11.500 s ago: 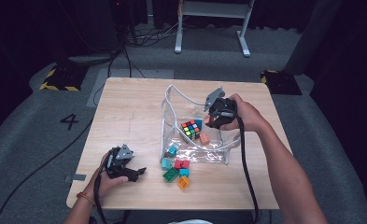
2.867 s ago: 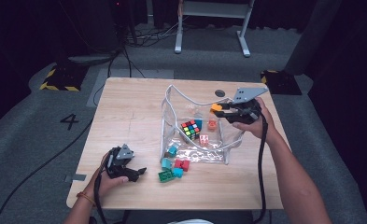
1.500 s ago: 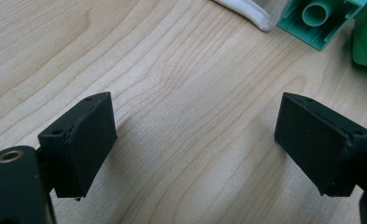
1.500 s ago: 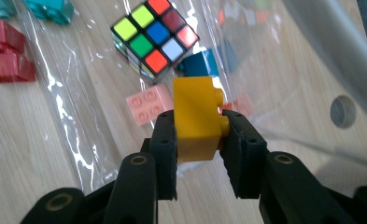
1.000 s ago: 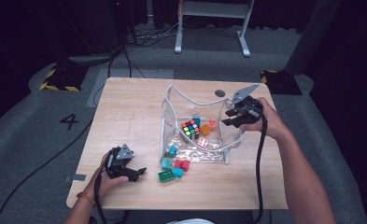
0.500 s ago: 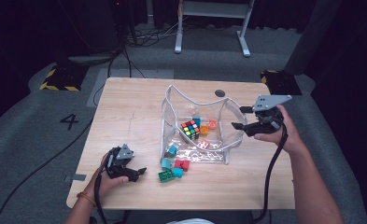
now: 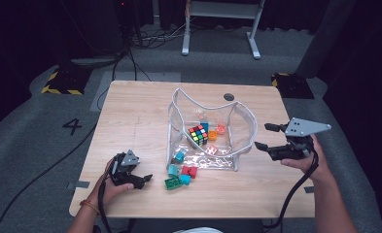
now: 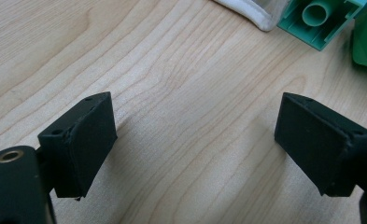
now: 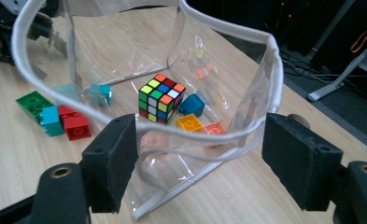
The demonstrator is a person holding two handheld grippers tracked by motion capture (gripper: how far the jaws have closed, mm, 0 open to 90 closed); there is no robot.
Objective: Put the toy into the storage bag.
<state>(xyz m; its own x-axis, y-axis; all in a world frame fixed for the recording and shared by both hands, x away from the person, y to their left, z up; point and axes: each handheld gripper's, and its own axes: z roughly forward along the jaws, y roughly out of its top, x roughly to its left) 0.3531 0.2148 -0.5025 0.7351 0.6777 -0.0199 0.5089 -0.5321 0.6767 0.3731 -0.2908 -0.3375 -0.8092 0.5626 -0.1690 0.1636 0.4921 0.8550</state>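
Packing is part done. The clear plastic pouch with white piping (image 7: 213,127) stands open at mid-bench, holding the multicoloured puzzle cube (image 7: 198,134) with blue, orange and red bricks; a red brick (image 7: 189,171), a green brick (image 7: 172,182) and teal bricks (image 7: 173,169) remain on the light wooden bench (image 7: 130,111) just outside its mouth. The right claw (image 7: 267,136), jaws just opened and empty, stands beside the pouch's right wall. The left claw (image 7: 147,179) rests open and empty near the loose bricks.
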